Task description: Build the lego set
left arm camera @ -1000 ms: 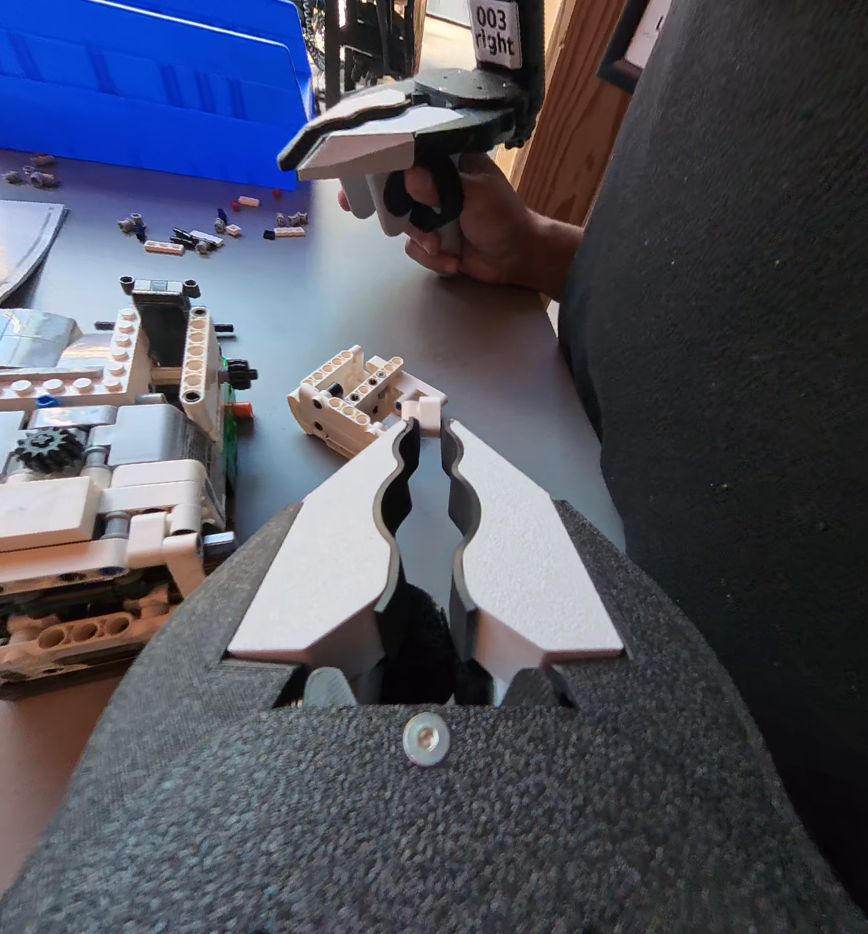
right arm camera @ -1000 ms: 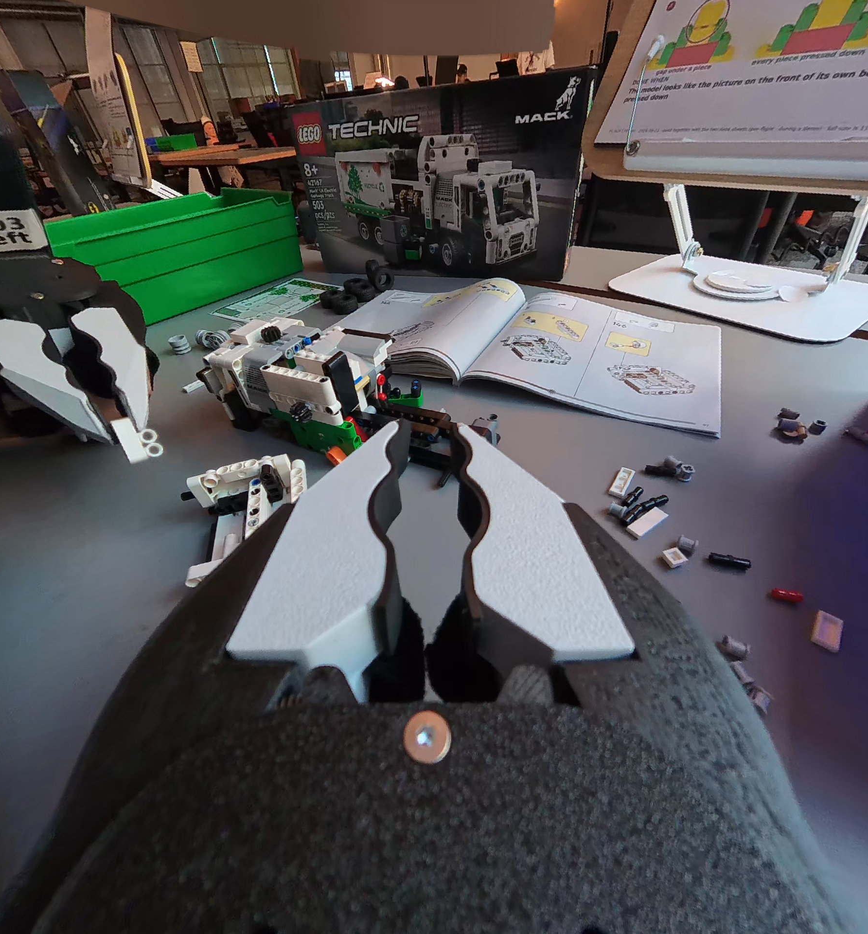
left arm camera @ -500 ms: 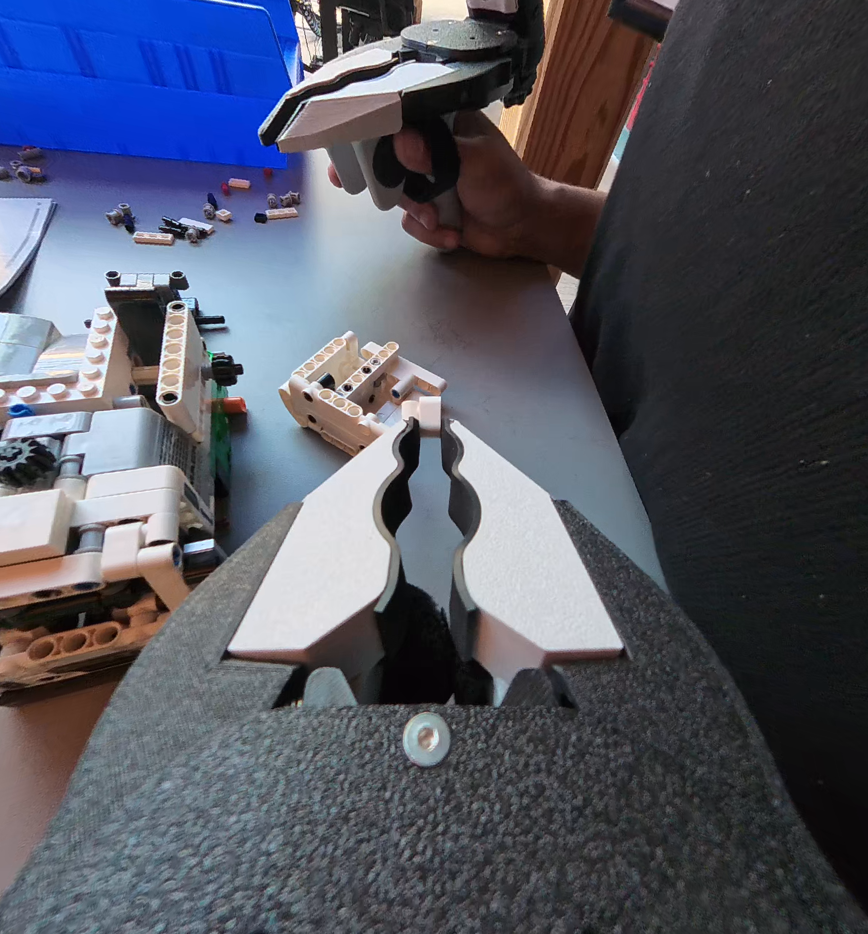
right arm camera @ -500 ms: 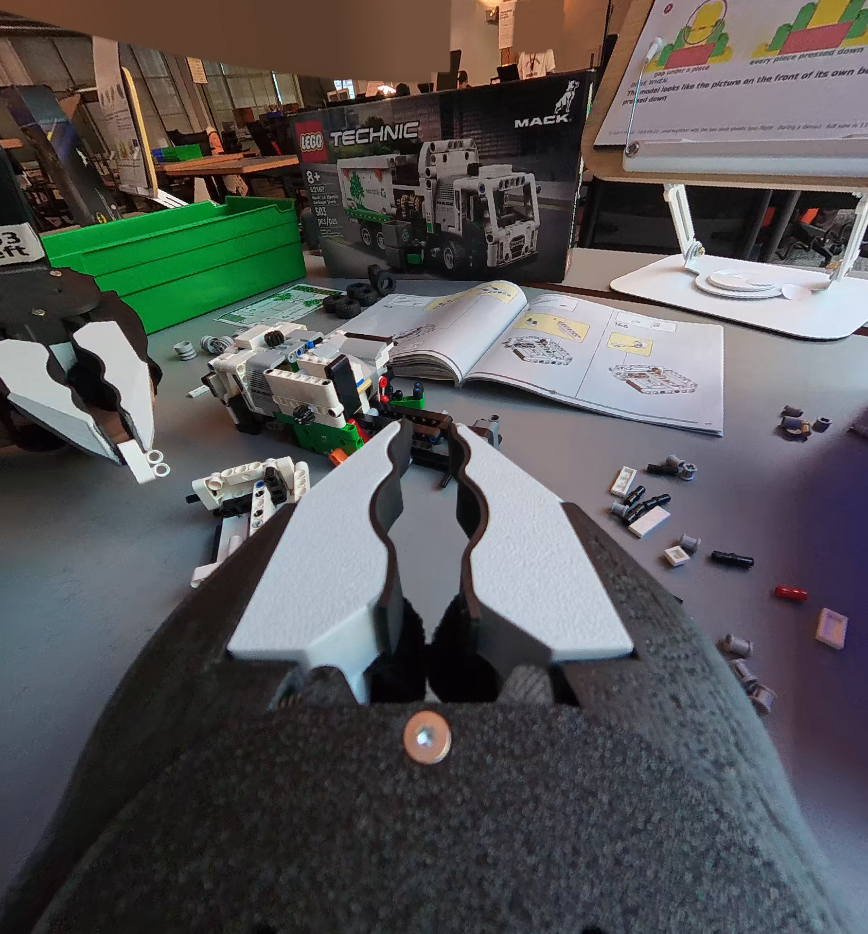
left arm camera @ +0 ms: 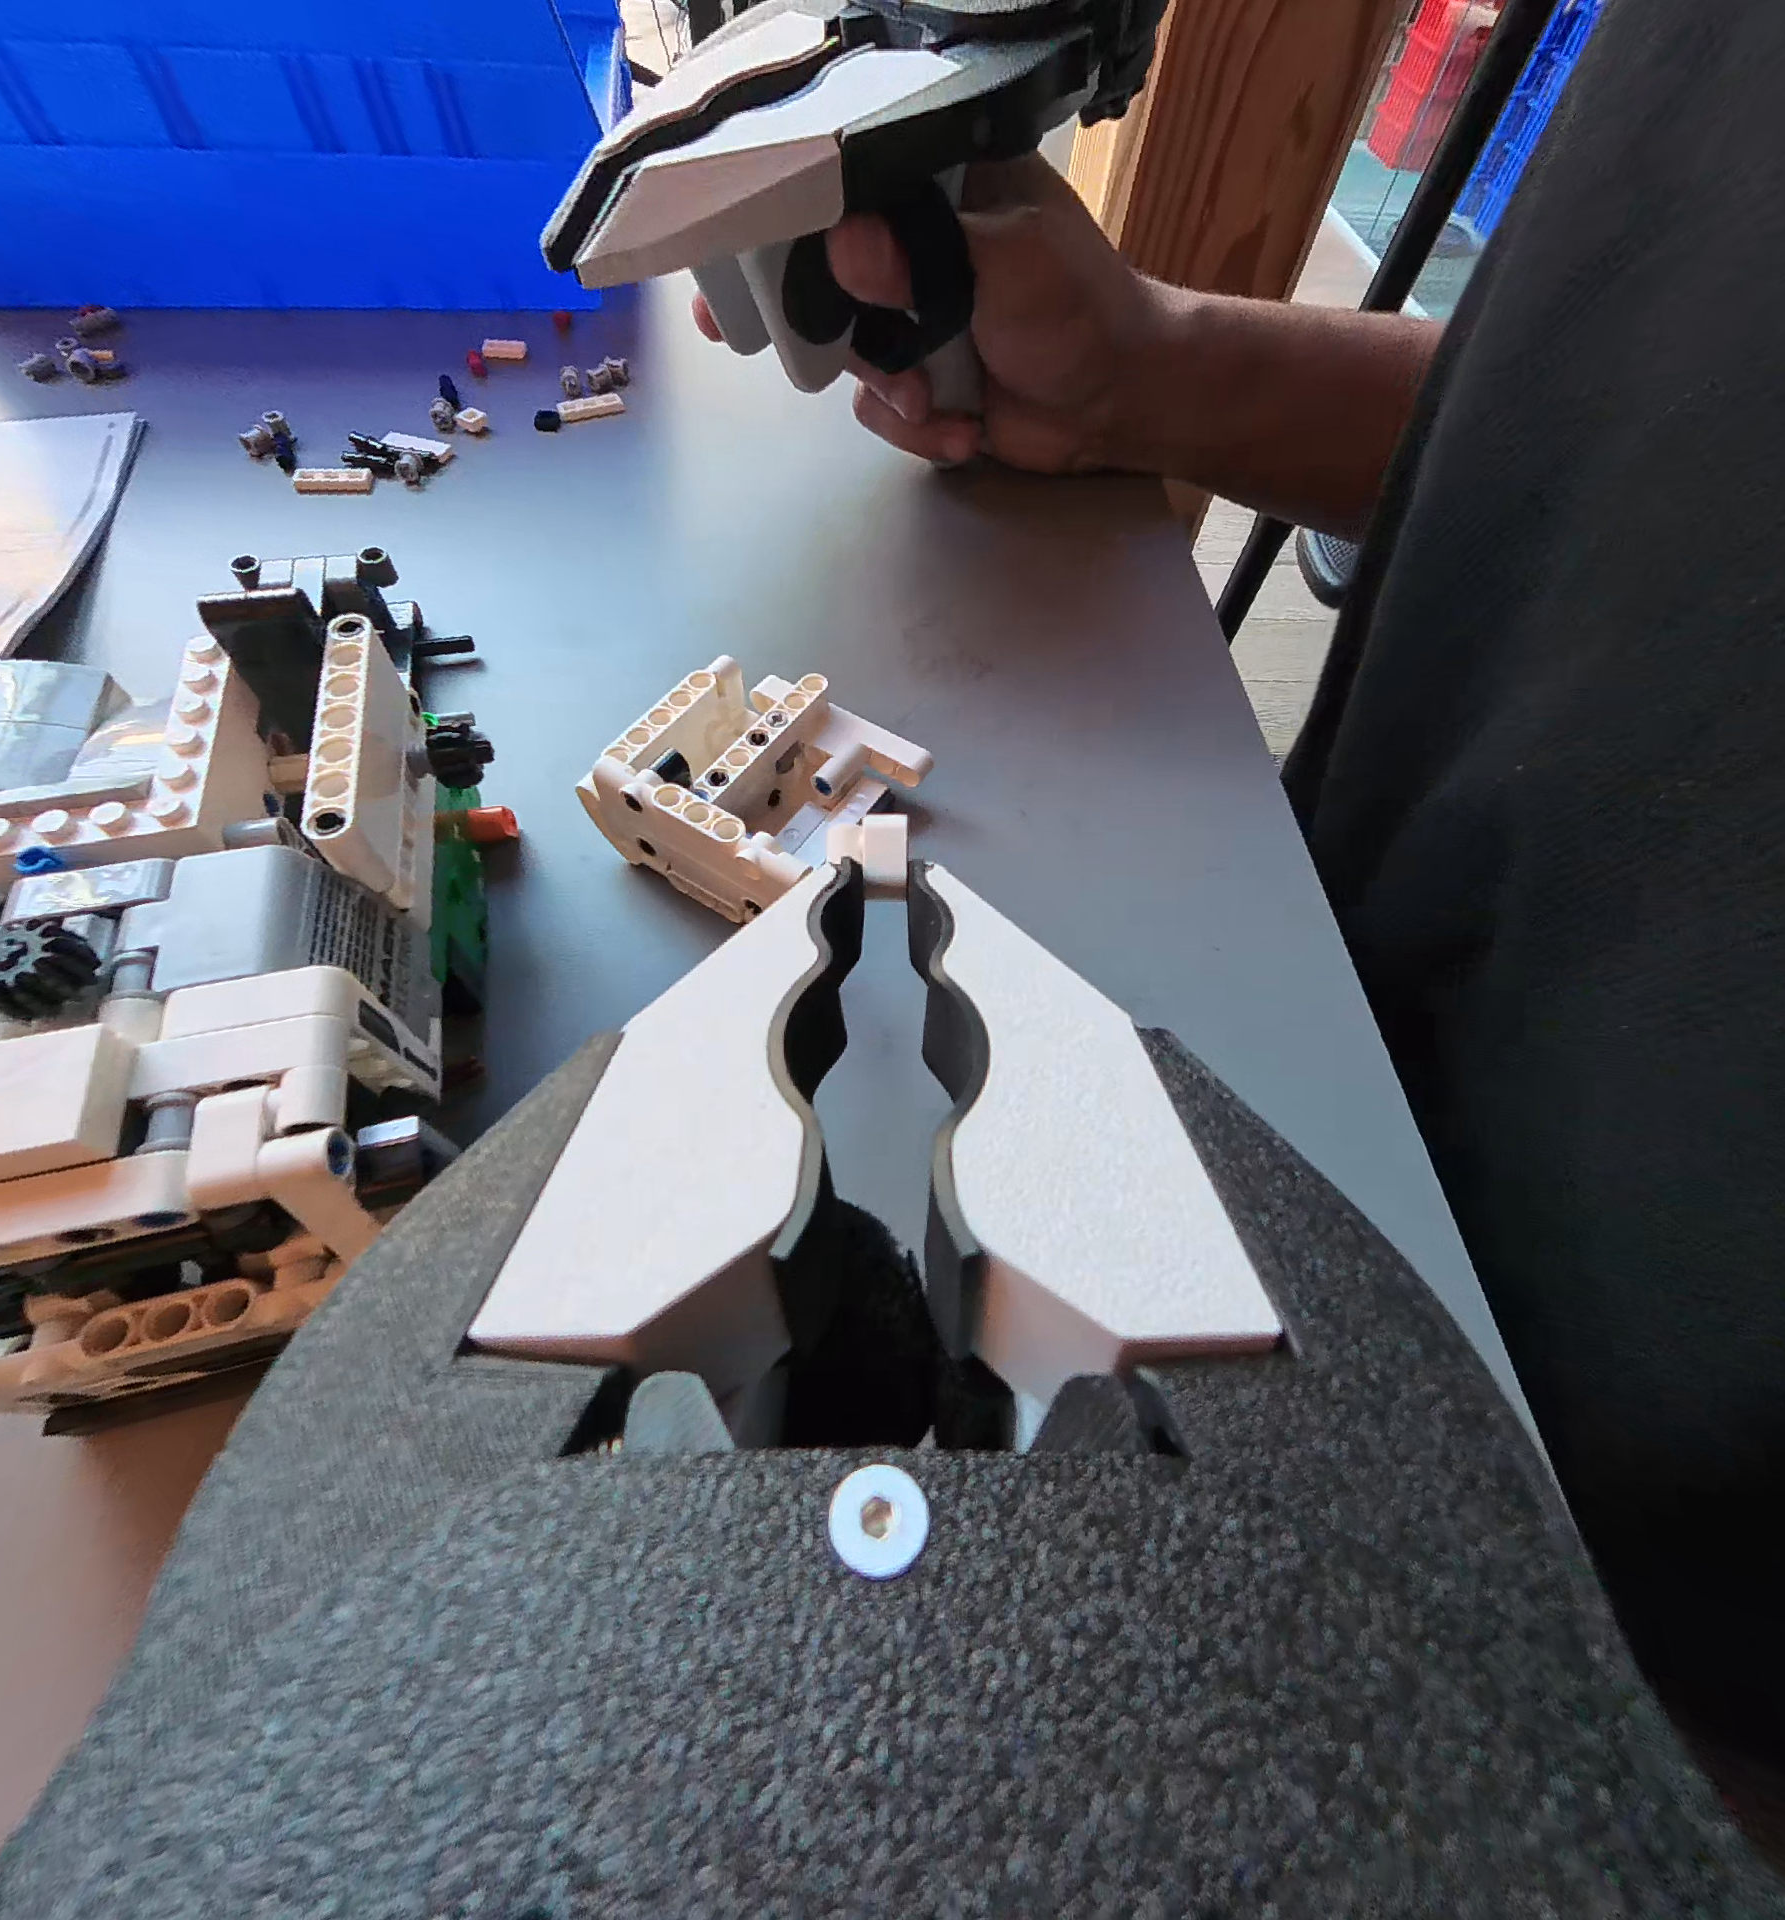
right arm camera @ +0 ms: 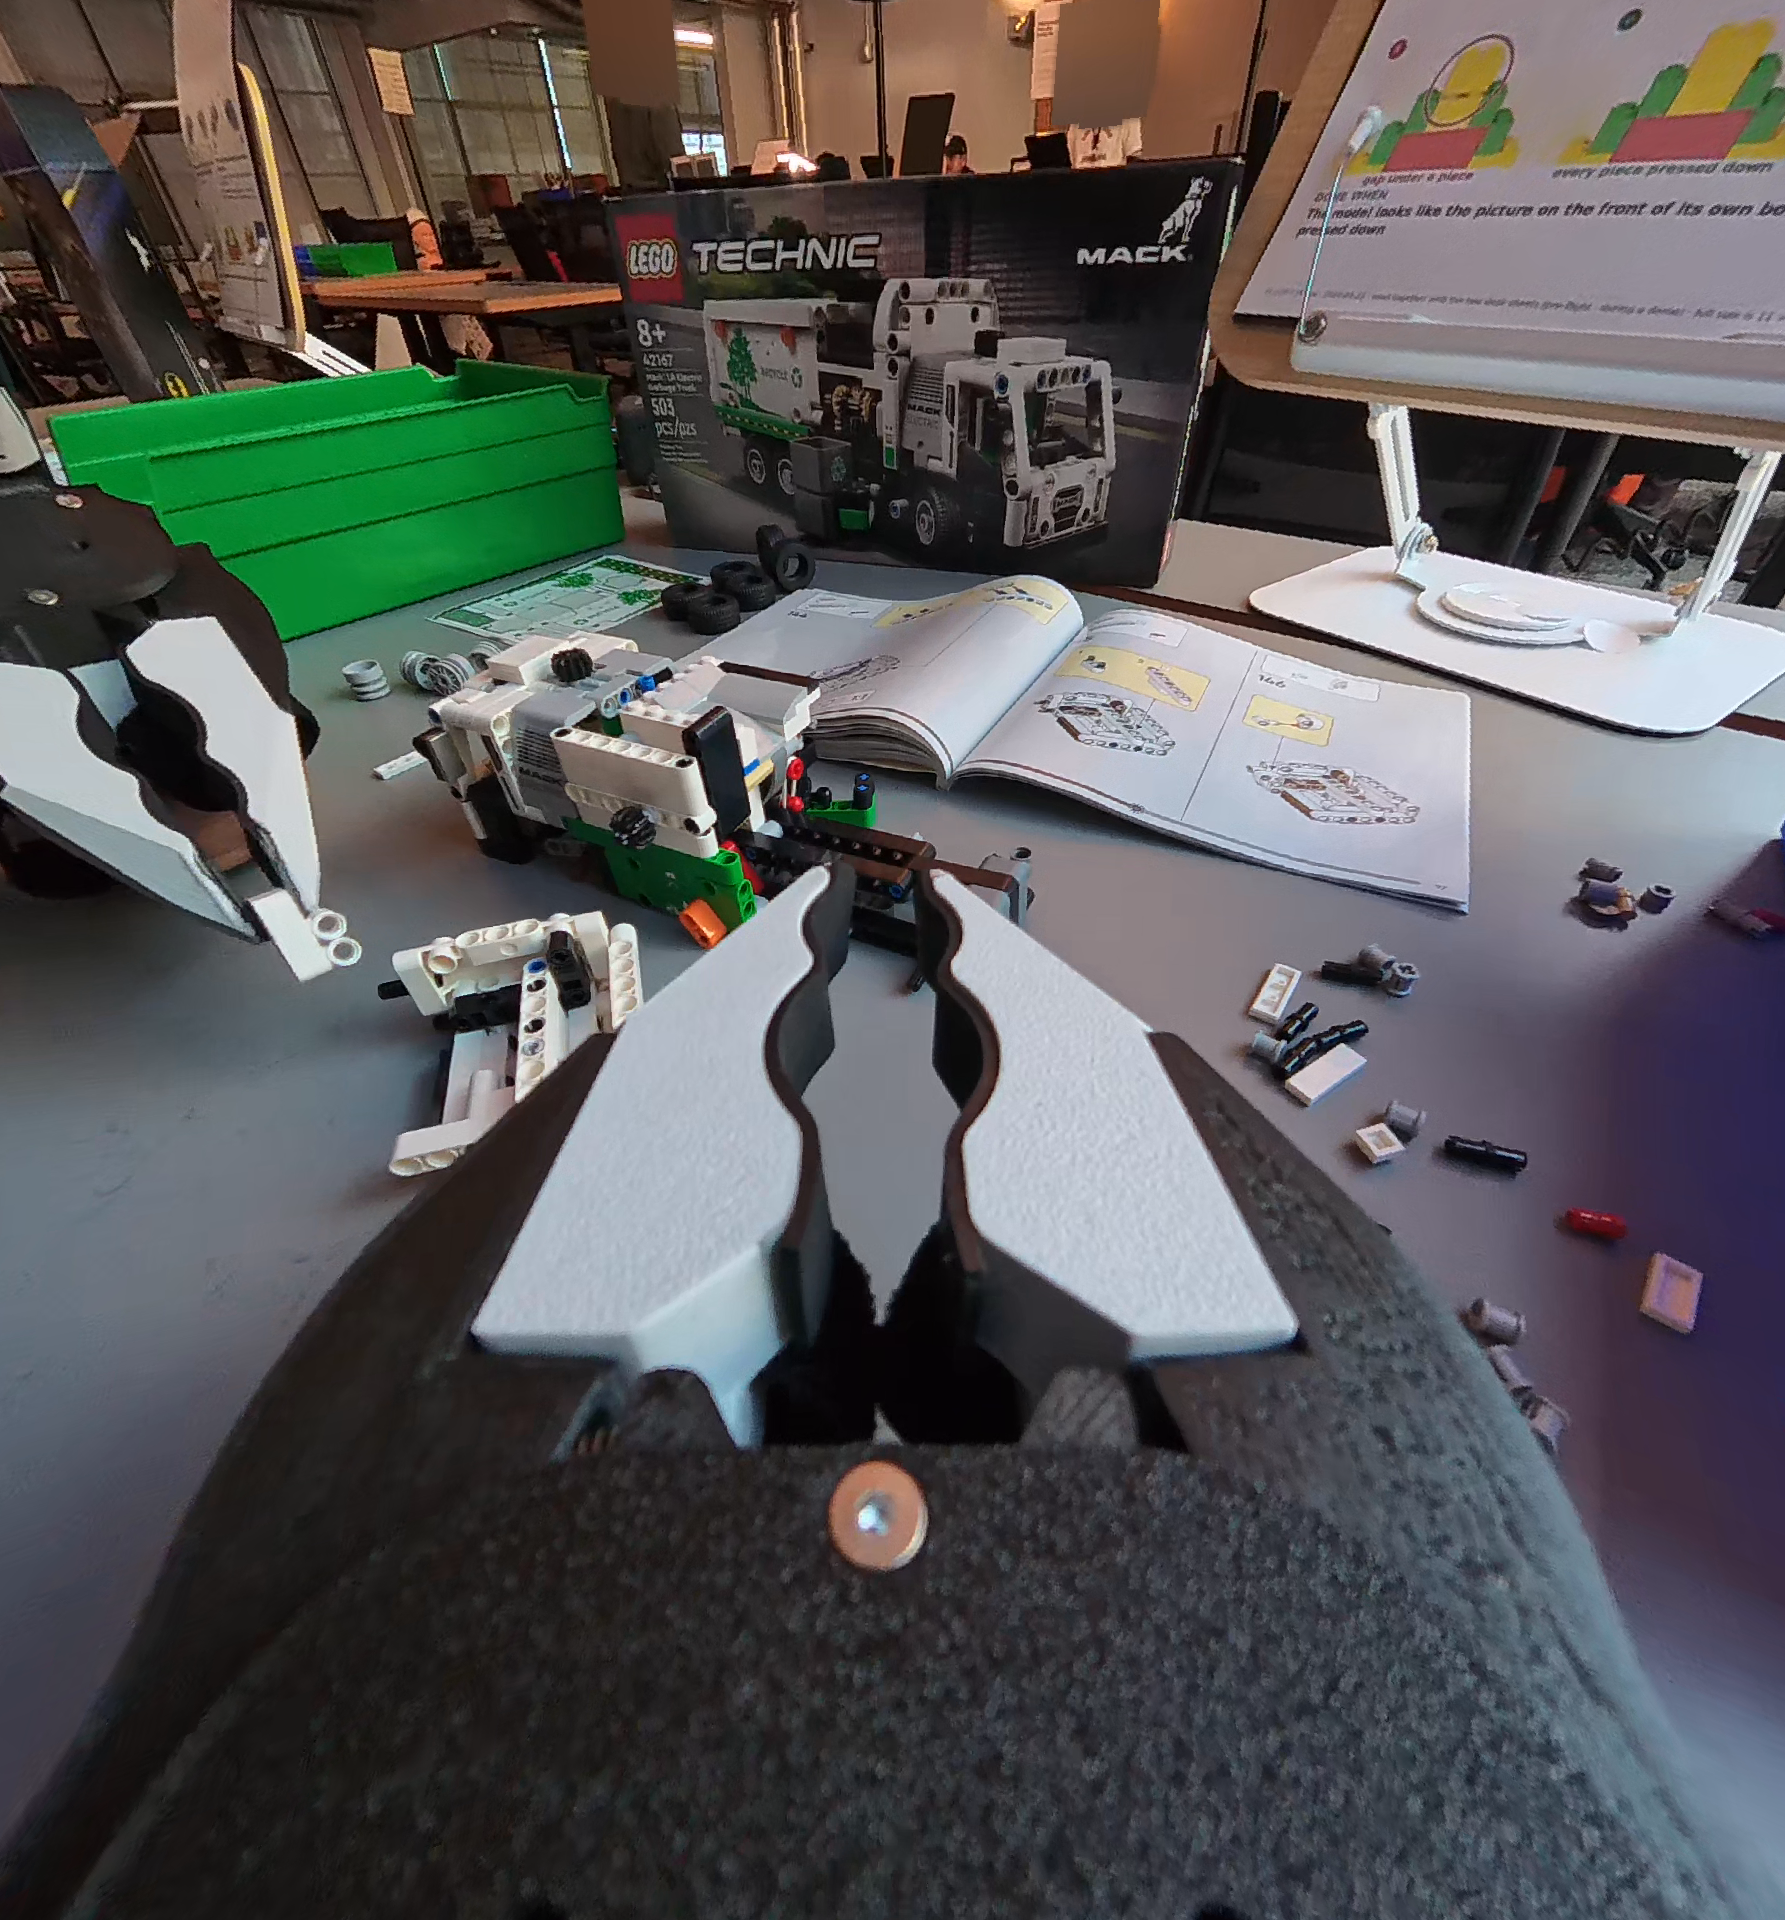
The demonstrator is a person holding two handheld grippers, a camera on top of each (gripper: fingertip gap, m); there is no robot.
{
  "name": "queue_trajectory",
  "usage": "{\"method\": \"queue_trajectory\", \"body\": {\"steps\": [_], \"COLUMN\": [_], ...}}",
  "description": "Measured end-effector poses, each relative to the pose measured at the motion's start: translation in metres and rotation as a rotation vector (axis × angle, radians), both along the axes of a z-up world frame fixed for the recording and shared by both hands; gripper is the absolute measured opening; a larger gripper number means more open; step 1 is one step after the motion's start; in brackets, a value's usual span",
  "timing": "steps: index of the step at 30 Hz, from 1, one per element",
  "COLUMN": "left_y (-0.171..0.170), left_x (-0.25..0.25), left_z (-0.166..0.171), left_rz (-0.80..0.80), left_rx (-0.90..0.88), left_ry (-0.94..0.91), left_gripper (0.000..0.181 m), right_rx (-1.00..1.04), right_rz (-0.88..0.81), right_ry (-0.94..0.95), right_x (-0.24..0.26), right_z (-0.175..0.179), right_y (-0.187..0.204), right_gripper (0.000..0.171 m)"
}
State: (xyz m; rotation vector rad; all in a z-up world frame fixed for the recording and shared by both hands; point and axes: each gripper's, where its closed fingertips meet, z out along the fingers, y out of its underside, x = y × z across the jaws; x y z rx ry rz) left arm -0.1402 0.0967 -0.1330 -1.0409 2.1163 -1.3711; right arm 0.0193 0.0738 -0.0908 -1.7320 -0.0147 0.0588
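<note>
1. Still clamping a small white piece [left arm camera: 883, 847] at the very tips of the left gripper [left arm camera: 883, 883], with the jaws pressed together on it and the piece held just clear of the table [left arm camera: 971, 623].
2. Hovering that piece right beside the near corner of the white sub-assembly [left arm camera: 753, 774], much as half a second ago; whether they are touching cannot be told.
3. Drifting the right gripper [left arm camera: 597, 234] closer and higher in the left wrist view than a second back, with its jaws narrowly apart and holding nothing.
4. Judging from this: probably readying the piece for pressing onto the sub-assembly, with the right claw coming over to steady it. The piece is not yet seated.
5. Leaving the larger truck body [right arm camera: 618, 769] lying untouched just past the sub-assembly, with the open booklet [right arm camera: 1127, 717] behind it.
6. Working close to the table's near edge and the person's dark-clothed torso [left arm camera: 1594, 935], so little room is left on that side.
7. Keeping bare tabletop between the grippers. The loose parts [right arm camera: 1324, 1049] are scattered well off to the right, and the green bin [right arm camera: 368, 478] and blue bin [left arm camera: 244, 135] are closing the far sides.
</note>
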Motion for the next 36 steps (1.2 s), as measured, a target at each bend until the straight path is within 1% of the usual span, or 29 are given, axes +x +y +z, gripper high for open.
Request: {"method": "queue_trajectory", "body": {"steps": [12,22,29,36], "left_y": [0.009,0.005,0.007,0.009], "left_x": [0.004,0.002,0.0,0.001], "left_z": [0.008,0.008,0.009,0.01], "left_rz": [0.055,0.088,0.105,0.116], "left_rx": [-0.036,-0.011,-0.015,-0.021], "left_ry": [-0.04,-0.054,-0.059,-0.061], "left_gripper": [0.007,0.007,0.007,0.007], "right_rx": [-0.012,-0.065,-0.053,-0.06], "right_rz": [0.011,0.015,0.019,0.026], "right_ry": [-0.016,-0.17,-0.128,-0.131], "right_x": [-0.005,-0.019,-0.017,-0.019], "right_z": [-0.002,-0.011,-0.009,-0.01], "right_y": [-0.001,0.002,0.001,0.001], "right_gripper": [0.011,0.008,0.008,0.008]}}
